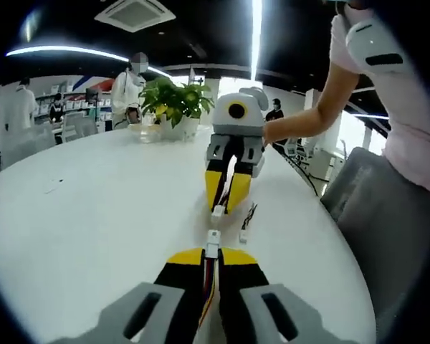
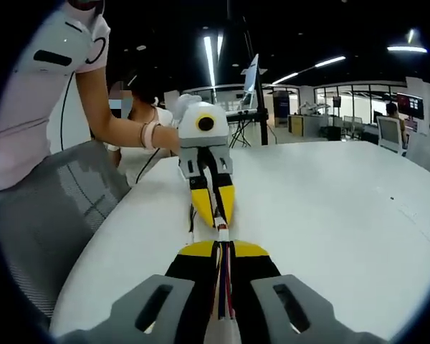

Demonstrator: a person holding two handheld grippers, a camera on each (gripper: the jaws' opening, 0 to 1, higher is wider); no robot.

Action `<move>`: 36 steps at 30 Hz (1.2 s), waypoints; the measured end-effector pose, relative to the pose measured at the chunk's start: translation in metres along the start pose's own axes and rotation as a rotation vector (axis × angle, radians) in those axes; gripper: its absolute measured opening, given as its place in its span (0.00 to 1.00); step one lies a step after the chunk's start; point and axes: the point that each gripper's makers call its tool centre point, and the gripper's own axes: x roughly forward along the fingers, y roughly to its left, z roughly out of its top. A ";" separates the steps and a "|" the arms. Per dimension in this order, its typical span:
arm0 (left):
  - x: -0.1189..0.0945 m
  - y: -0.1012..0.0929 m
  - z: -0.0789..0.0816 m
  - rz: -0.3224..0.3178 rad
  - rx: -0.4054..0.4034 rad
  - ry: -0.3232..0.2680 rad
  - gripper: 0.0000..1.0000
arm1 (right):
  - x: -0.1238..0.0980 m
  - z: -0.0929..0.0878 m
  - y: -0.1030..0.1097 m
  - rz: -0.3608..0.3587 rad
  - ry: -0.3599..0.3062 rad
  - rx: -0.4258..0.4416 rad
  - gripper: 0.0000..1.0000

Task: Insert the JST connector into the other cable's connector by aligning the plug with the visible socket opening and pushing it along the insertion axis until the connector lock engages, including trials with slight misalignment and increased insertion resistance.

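Two yellow-tipped grippers face each other over the white table (image 1: 93, 215). My left gripper (image 1: 211, 252) is shut on a cable with red and yellow wires; its white JST connector (image 1: 212, 242) sticks out past the tips. My right gripper (image 1: 226, 208) points back at it, shut on the other cable, whose white connector (image 1: 217, 211) sits a short gap away. In the right gripper view, my right gripper (image 2: 222, 246) holds red and blue wires ending in its connector (image 2: 222, 233), nose to nose with the left gripper (image 2: 213, 219). Whether the two connectors touch is unclear.
A loose cable piece (image 1: 247, 218) lies on the table right of the connectors. A potted plant (image 1: 173, 104) stands at the far edge. A grey chair (image 1: 373, 208) is beside the table, and a person's forearm (image 2: 122, 129) reaches to the left gripper. People stand in the background.
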 end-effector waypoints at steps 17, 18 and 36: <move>-0.001 -0.001 0.012 -0.047 0.026 0.087 0.00 | -0.004 0.007 0.000 0.016 0.015 -0.026 0.04; -0.002 0.002 0.013 -0.049 0.028 0.088 0.00 | -0.004 0.008 0.000 0.016 0.016 -0.027 0.04; 0.000 -0.002 0.019 -0.075 0.048 0.111 0.00 | -0.001 0.013 0.003 0.034 0.008 -0.031 0.04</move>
